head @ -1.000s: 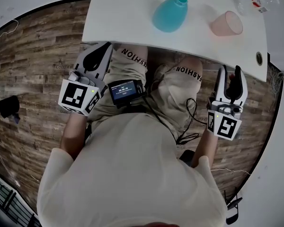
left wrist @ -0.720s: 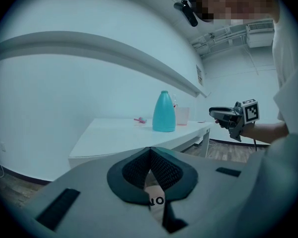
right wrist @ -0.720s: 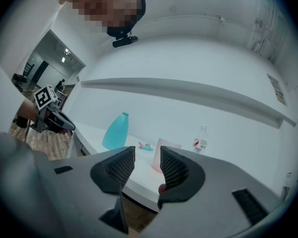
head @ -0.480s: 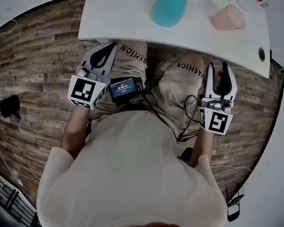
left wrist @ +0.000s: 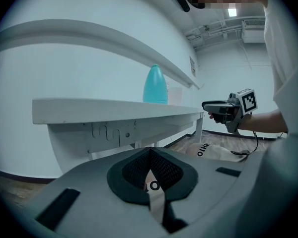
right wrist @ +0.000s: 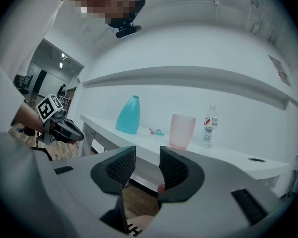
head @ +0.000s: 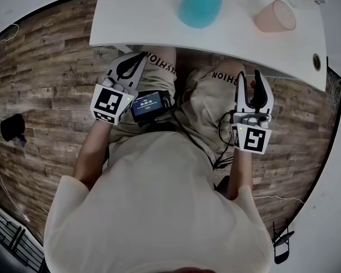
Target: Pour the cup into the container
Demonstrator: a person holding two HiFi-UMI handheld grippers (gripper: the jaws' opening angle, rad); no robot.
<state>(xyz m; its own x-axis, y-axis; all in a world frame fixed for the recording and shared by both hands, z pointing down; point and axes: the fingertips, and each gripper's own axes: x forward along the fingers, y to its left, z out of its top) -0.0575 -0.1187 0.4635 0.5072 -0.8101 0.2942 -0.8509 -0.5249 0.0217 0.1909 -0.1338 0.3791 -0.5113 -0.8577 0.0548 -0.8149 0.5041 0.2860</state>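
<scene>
Your left gripper and right gripper both came down and in toward your lap. They ended up below counter level, just off its front edge.

The right jaws had just been closing. A narrow gap was left, with nothing in it. The left jaws sat tip to tip, also empty.

My read: your hands moved away from the work, not toward it. There was no grip on the cup, and the pour hadn't started.

The cup stood upright on the counter, right of the teal container, with a clear gap between them. Both were well apart from either gripper.

The cup was pale pink and translucent, with a plain tapered wall, no handle, and its mouth up. I couldn't tell if anything was in it.

The container's neck was narrow, so the pour would likely need careful aim. A water bottle stood near the cup on its right.
</scene>
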